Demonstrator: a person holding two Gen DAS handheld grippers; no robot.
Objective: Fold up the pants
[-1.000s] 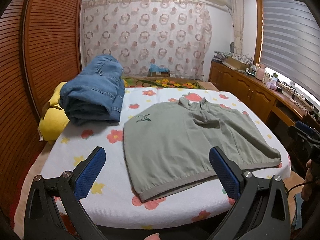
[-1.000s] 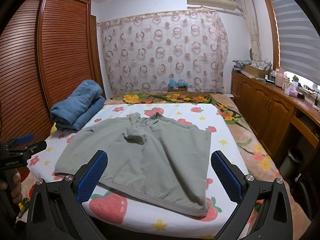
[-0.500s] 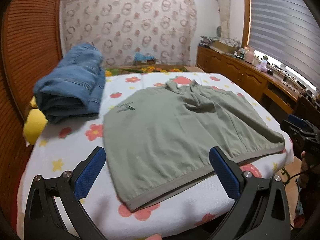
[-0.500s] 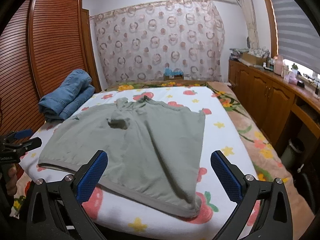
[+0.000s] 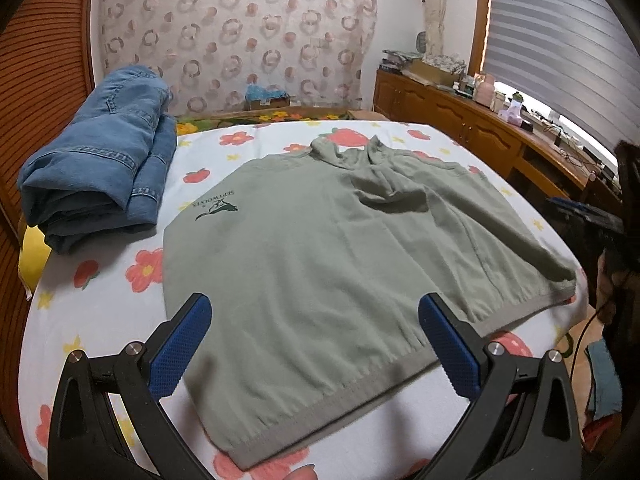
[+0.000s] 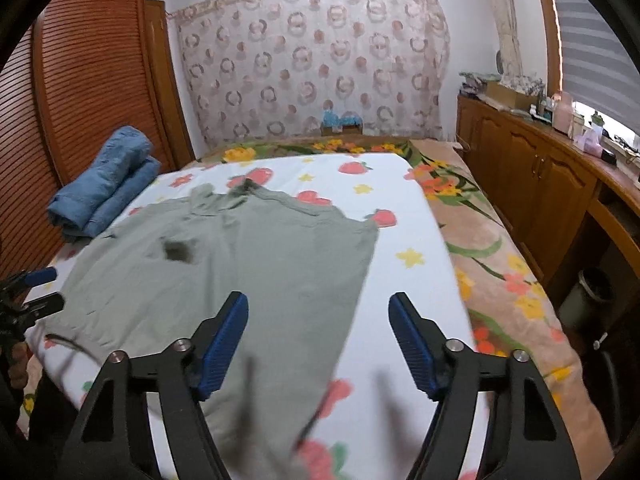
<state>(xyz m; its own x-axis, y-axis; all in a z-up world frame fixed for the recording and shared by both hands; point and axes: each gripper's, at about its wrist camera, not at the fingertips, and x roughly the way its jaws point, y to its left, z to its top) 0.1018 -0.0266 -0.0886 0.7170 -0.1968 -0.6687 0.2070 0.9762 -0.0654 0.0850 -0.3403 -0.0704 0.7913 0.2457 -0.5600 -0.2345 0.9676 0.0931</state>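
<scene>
Garment (image 5: 320,264) grey-green, spread flat on bed (image 5: 100,312), hem near edge

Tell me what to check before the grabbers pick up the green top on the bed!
1. Green top lies flat on the bed: ok, only a small rumple near the collar.
2. Left gripper open over the hem: ok.
3. Right gripper has nothing between its fingers: ok, its jaws are closing.
4. Folded jeans lie apart from the top: ok.
5. Right fingers lined up with the hem corner: cannot tell, that part is blurred.
</scene>
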